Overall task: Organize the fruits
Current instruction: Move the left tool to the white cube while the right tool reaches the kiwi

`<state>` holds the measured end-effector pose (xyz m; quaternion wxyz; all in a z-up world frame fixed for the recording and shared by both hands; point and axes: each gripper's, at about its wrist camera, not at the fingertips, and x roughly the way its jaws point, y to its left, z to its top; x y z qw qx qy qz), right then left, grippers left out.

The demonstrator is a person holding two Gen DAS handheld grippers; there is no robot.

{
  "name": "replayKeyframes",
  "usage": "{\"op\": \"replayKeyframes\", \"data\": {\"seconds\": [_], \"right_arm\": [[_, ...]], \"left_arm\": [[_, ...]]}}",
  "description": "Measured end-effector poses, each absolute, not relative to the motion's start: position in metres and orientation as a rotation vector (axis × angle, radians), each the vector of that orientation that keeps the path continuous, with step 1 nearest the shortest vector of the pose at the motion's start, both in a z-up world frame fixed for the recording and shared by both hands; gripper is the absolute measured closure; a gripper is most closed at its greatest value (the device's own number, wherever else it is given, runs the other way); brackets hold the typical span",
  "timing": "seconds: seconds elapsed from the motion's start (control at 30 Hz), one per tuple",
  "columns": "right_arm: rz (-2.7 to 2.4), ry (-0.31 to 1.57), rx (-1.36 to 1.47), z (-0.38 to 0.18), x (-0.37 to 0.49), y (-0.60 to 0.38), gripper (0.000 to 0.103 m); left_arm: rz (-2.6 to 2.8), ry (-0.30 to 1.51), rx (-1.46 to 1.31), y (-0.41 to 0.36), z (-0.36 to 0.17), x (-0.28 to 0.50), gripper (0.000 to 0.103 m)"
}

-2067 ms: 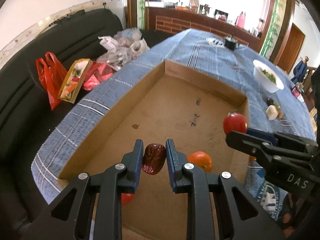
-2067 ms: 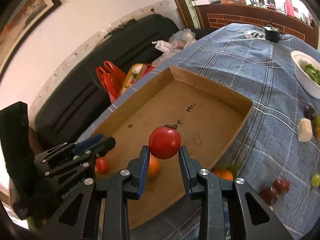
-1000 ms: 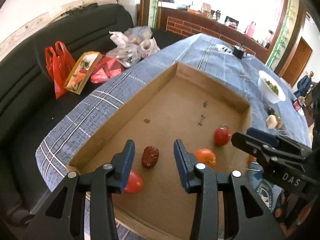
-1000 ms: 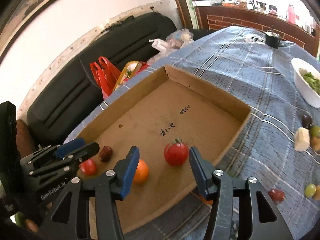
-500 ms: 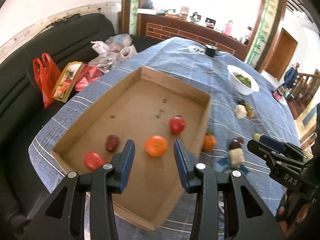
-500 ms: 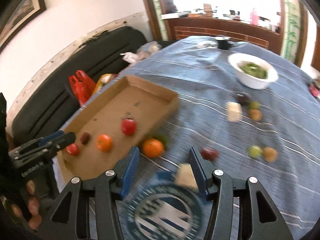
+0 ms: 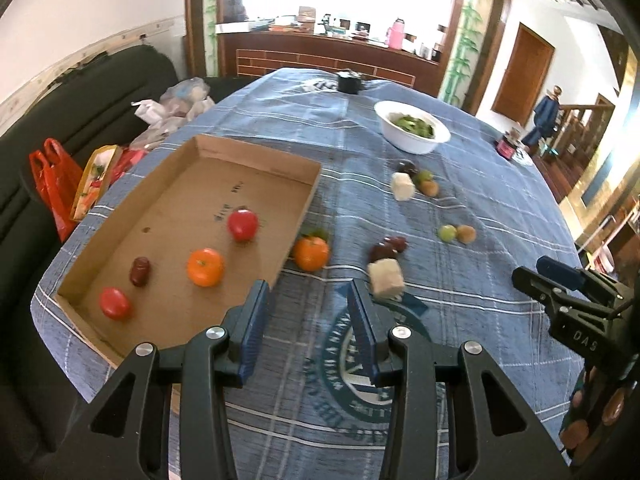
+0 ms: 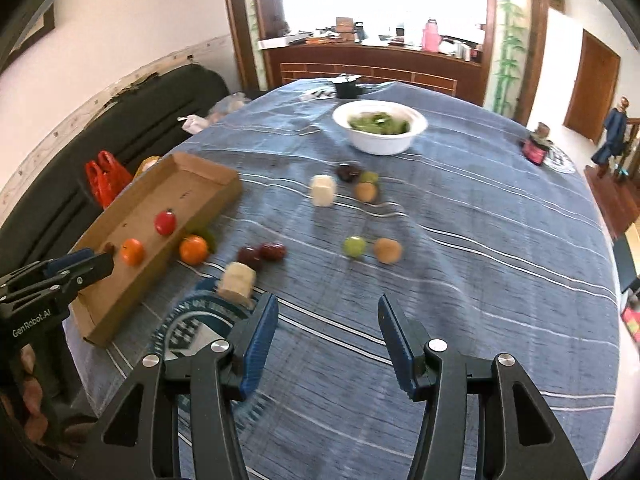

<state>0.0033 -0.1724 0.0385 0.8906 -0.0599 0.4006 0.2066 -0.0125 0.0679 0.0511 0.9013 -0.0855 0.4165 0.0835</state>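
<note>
- Grippers: your left gripper [image 7: 308, 316] and right gripper [image 8: 326, 334] both stood apart, holding nothing.
- Cardboard tray [image 7: 256, 152], on the counter [image 7: 460, 320]: four fruits inside.
- Loose on the counter: one orange [image 7: 311, 253] touching the tray wall, about seven small fruits, two pale blocks.
- Risk, in my judgement: round fruit could have rolled if you nudged it.

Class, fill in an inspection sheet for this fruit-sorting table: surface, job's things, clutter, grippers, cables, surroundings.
Surface: blue checked tablecloth, printed round emblem near the front edge.
Job's things: shallow cardboard tray holding two red tomatoes, an orange tangerine and a dark red date; second tangerine with leaves outside against its wall; small loose fruits scattered on the cloth.
Clutter: white bowl of greens, two pale cubes.
Grippers: left gripper and right gripper both open, empty.
Cables: nothing seen.
Surroundings: black sofa with bags, wooden sideboard.
</note>
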Motion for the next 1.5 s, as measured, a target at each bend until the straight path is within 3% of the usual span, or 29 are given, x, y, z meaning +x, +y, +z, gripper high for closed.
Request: {"op": "replayKeyframes", "data": {"seconds": [0.47, 1.5], "right_arm": [[0.366, 0.836, -0.039, 0.037, -0.002, -0.238, 0.049], [0.462, 0.868, 0.038, 0.013, 0.052, -0.213, 0.052]], "left_arm": [[0.111, 0.899, -0.139, 0.031, 0.043, -0.013, 0.065], [0.04, 1.02, -0.135, 0.009, -0.005, 0.044, 0.065]]}}
